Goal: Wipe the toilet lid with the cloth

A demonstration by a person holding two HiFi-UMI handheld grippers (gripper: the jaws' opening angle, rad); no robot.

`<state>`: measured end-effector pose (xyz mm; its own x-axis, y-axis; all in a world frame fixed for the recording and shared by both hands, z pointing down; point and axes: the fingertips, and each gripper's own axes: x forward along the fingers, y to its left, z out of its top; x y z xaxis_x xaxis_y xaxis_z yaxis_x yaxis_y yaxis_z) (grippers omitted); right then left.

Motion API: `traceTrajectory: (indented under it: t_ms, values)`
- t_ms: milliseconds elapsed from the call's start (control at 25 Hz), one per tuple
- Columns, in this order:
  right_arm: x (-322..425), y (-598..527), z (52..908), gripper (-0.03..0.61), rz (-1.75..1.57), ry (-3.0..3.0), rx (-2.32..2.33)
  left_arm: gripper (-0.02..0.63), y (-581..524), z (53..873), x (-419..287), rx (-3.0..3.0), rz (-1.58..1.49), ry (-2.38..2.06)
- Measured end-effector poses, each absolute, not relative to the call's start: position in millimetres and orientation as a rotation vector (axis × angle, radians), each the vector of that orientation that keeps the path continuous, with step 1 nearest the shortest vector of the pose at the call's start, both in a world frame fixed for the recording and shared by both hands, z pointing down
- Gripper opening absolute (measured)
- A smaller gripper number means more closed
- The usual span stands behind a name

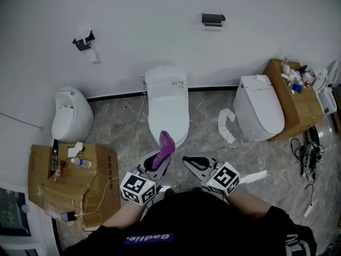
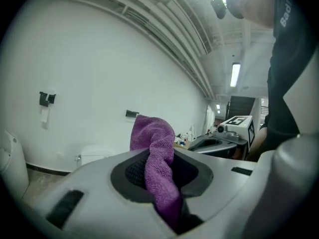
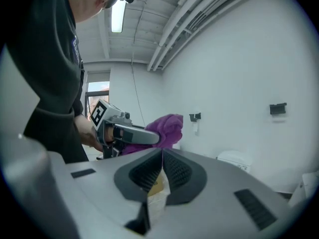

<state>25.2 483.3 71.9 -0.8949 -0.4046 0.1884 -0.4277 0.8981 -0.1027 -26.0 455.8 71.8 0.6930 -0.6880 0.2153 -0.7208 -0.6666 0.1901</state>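
Head view: we hold the cloth (image 1: 166,144) pinched in our left gripper (image 1: 158,163) at the toilet lid's (image 1: 168,108) front edge, wiping not yet begun; our right gripper (image 1: 196,162) is closed, empty. Next, we judge, press cloth onto lid.

The cloth (image 2: 158,148) is purple nubbly terry, matt. My left claw (image 2: 162,172) and right claw (image 3: 160,169) have smooth matt grey plastic shells with black ribbed pads (image 3: 178,172). The toilet lid (image 1: 168,103) is glossy white, the floor (image 1: 208,127) is polished veined stone, and the box (image 1: 80,181) is plain brown cardboard.
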Motion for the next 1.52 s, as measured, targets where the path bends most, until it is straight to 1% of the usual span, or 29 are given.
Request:
traceTrajectory:
  t_ms: [200, 400, 680, 1520]
  values:
    - [33.2, 494.3, 54.5, 0.029, 0.220, -2.964, 0.679, 0.086, 475.3, 34.8, -4.0, 2.722, 0.083, -1.057]
    - [34.9, 497.3, 54.3, 0.029, 0.200, -2.985, 0.676, 0.087, 487.0, 37.3, 17.6, 2.764, 0.076, -1.008]
    - [24.5, 508.5, 51.4, 0.028, 0.219, -2.984, 0.626, 0.087, 490.3, 37.0, 17.3, 2.747, 0.098, -1.031]
    - [29.5, 512.3, 54.4, 0.028, 0.226, -2.987, 0.648, 0.086, 499.3, 47.4, 19.4, 2.737, 0.080, -1.013]
